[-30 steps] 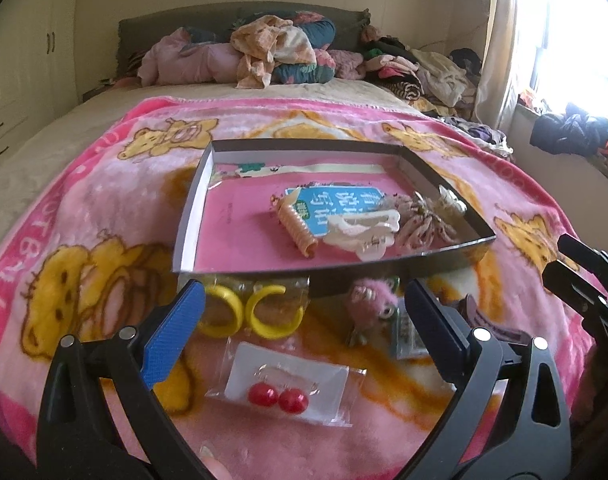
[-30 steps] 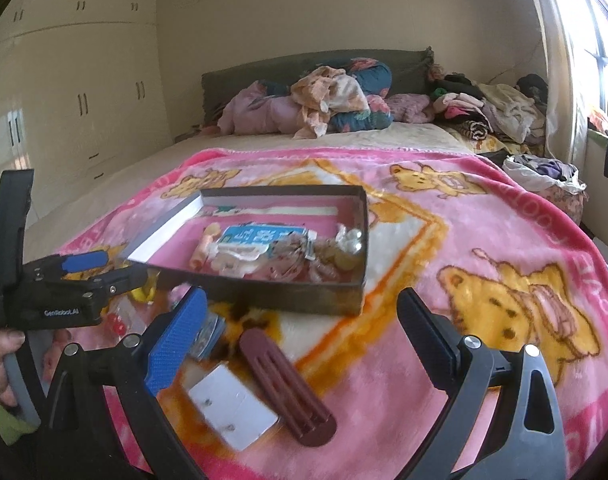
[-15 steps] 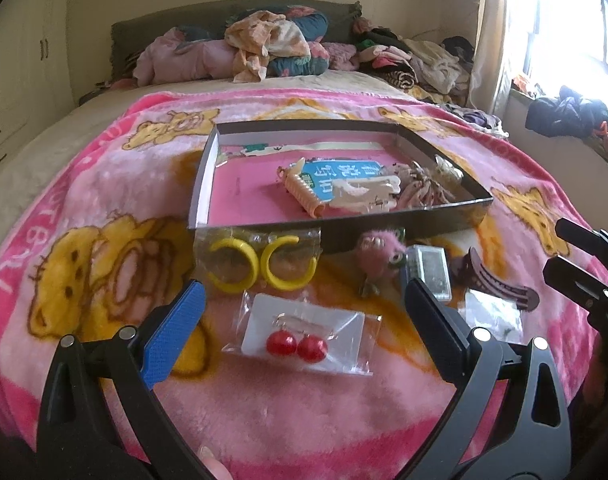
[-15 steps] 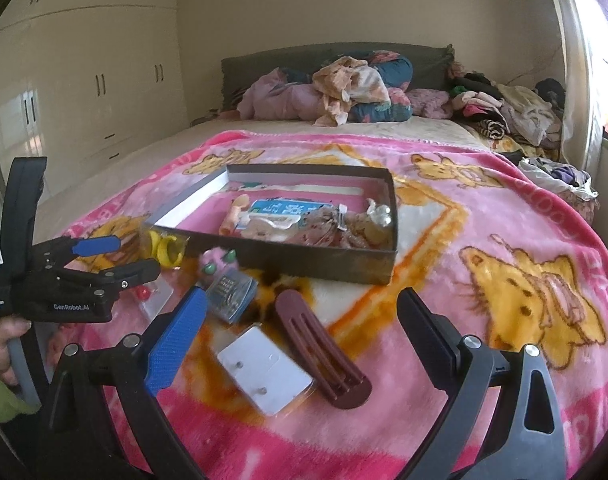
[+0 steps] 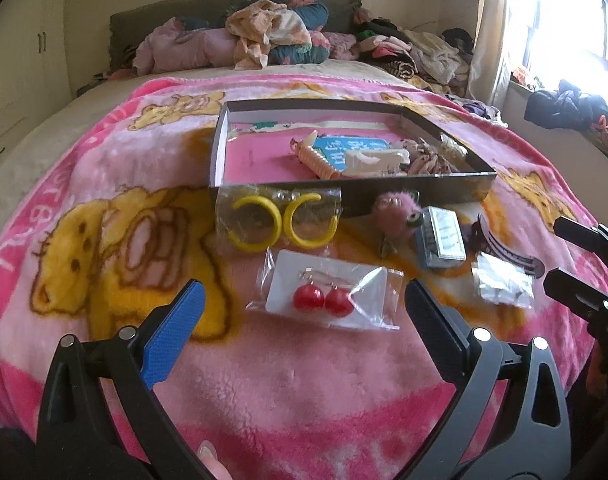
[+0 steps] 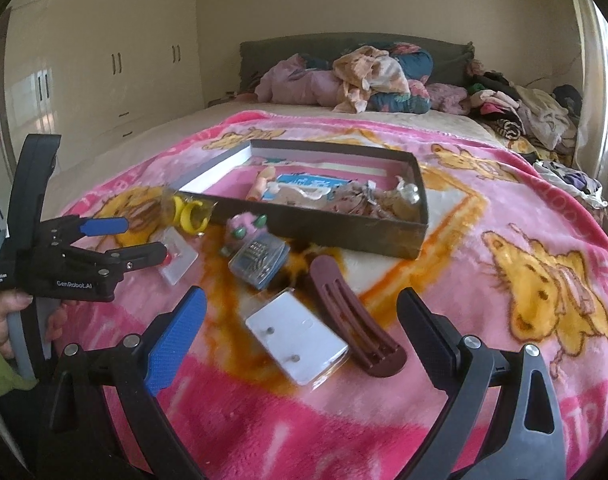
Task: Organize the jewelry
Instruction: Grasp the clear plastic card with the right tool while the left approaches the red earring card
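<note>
Both sets of fingers wide open, holding nothing. Left gripper (image 5: 300, 320) over the red earring packet (image 5: 323, 300); slippery plastic on fluffy blanket (image 5: 104, 160), could easily slide away.

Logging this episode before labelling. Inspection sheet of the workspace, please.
Surface: pink bear-print blanket on a bed.
Job's things: shallow box already holds several pieces; outside it, on the blanket, lie the bagged yellow hoops, carded red ball earrings, pink fuzzy clip, small clear case, white stud card and maroon hair clip.
Clutter: clothes pile at the headboard.
Grippers: left hand-held gripper open, empty, facing the red earrings; right hand-held gripper open, empty, facing the stud card.
Cables: nothing seen.
Surroundings: wardrobe, bright window.
</note>
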Demonstrator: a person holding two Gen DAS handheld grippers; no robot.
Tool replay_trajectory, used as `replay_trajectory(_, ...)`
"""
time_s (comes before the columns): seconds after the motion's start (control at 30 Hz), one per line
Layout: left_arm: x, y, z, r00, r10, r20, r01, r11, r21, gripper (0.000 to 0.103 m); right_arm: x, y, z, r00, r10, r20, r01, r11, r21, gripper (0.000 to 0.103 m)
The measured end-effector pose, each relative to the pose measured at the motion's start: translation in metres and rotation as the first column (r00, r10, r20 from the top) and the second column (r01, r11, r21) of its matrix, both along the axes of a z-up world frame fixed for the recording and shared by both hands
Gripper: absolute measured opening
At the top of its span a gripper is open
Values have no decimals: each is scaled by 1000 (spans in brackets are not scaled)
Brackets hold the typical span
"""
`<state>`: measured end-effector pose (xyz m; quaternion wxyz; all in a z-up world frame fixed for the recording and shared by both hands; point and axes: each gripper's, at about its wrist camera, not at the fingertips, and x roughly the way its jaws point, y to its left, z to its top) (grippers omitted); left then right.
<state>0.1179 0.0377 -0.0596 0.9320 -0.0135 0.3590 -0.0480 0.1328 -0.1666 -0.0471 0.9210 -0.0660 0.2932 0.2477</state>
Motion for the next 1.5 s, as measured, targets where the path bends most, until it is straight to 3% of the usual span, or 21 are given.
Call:
replay_trajectory(0.17,-2,-3,-4,1000,-25,-7,25,1000,-3,91,1,9,-9,999,33,-21,-34,999,-28,92)
replay_trajectory(0.4,2,-8,-15,998,-64,-29,63,998,-23,91,14,13,-26,995,44,-91,-49,998,-48,82)
replay_trajectory(0.47,5,-9,-18,997,-68,-34,67,997,-26,86,18,16,-32,993,43,-108,-50,997,-66,78)
replay_trajectory(0.6,10,-11,-22,997,-68,-41,66,997,-28,84,21,23,-38,994,44,-105,-56,992,-114,72)
replay_trajectory(0.77,15,-13,-24,997,-64,-41,63,998,-23,83,23,33,-45,989,80,-122,-97,986,-138,51)
replay_trajectory(0.83,16,-14,-25,997,-63,-42,62,998,-22,83,24,36,-48,989,80,-123,-97,985,-144,50)
replay_trajectory(1.3,21,-15,-26,997,-64,-48,63,998,-23,80,23,30,-43,981,114,-155,-122,992,-43,25)
replay_trajectory(1.5,20,-14,-26,996,-67,-52,65,997,-30,79,17,28,-38,979,139,-147,-142,990,-10,20)
